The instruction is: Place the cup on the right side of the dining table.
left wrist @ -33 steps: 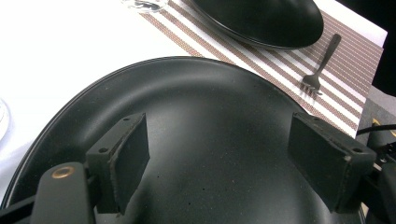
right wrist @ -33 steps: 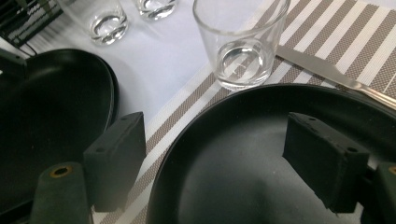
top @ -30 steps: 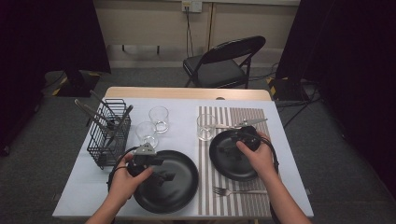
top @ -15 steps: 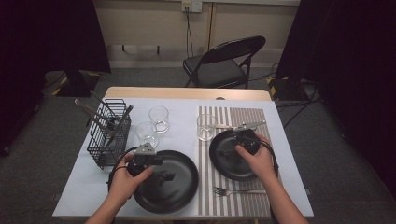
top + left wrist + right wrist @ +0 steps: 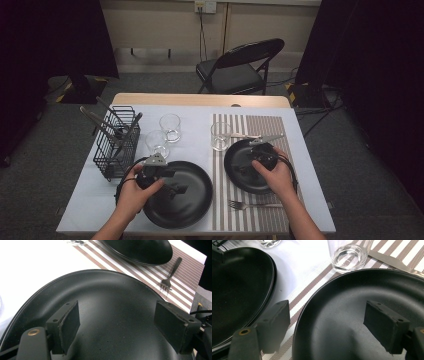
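Observation:
A large black plate [image 5: 187,202] [image 5: 112,302] lies on the white table near its front edge. My left gripper [image 5: 175,187] [image 5: 120,325] hovers low over it, open, with nothing between the jaws. A smaller black plate [image 5: 240,175] [image 5: 362,295] rests on the striped placemat [image 5: 272,127]. My right gripper [image 5: 248,165] [image 5: 329,325] is open above that plate's left side, one jaw over the placemat just outside the rim and the other over the plate's inside. Each gripper is held by a hand.
A fork [image 5: 250,204] [image 5: 171,272] lies on the placemat in front of the smaller plate, and a knife [image 5: 255,136] [image 5: 392,261] behind it. Three glasses [image 5: 220,136] [image 5: 170,127] [image 5: 156,142] stand mid-table. A wire basket [image 5: 117,142] of utensils stands at the left. A folding chair [image 5: 240,65] is beyond the table.
My right gripper has drifted a little toward the person, farther over the smaller plate. The left gripper has hardly moved.

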A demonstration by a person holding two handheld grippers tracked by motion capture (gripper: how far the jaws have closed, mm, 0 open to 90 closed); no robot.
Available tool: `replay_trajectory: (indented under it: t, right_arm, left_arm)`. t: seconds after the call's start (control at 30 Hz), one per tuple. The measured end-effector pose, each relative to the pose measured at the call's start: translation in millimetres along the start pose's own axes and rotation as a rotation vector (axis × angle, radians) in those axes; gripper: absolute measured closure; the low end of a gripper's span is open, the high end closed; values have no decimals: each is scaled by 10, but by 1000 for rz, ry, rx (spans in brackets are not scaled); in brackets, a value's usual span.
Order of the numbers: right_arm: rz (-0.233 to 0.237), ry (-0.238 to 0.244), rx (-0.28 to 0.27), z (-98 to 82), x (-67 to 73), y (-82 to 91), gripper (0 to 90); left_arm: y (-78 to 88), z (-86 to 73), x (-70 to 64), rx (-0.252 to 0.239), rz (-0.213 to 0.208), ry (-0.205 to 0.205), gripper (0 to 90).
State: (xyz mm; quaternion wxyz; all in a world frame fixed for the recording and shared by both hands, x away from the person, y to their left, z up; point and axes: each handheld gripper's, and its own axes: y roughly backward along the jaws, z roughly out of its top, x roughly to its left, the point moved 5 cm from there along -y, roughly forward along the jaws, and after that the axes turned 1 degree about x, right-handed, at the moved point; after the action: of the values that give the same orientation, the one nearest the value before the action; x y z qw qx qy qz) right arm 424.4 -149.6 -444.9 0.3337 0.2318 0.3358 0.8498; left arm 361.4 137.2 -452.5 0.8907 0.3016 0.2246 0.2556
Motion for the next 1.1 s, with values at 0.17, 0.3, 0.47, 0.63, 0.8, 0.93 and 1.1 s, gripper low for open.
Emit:
replay_trajectory:
  t: [0.17, 0.3, 0.47, 0.63, 0.8, 0.93, 1.1]
  right_arm:
    - [-6, 3, 7, -26, 11, 9, 200]
    - [-4, 0, -3, -59, 2, 7, 200]
    - [-8, -11, -9, -105, -8, 22, 199]
    - [-7, -8, -13, -134, -21, 35, 200]
    - [-9, -19, -17, -169, -33, 52, 200]
    - [-11, -27, -12, -201, -35, 69, 200]
    - [-12, -34, -7, -238, -36, 89, 200]
  left_arm:
    - [2, 2, 0, 0, 1, 0, 205]
    - [1, 6, -5, -5, 1, 5, 205]
    - [0, 5, -4, 0, 0, 0, 205]
    - [-2, 9, -4, -1, 0, 0, 205]
    - [-6, 16, -5, -2, -3, -3, 204]
    - [-11, 16, -8, -4, -1, 1, 205]
    - [-10, 19, -9, -4, -1, 0, 205]
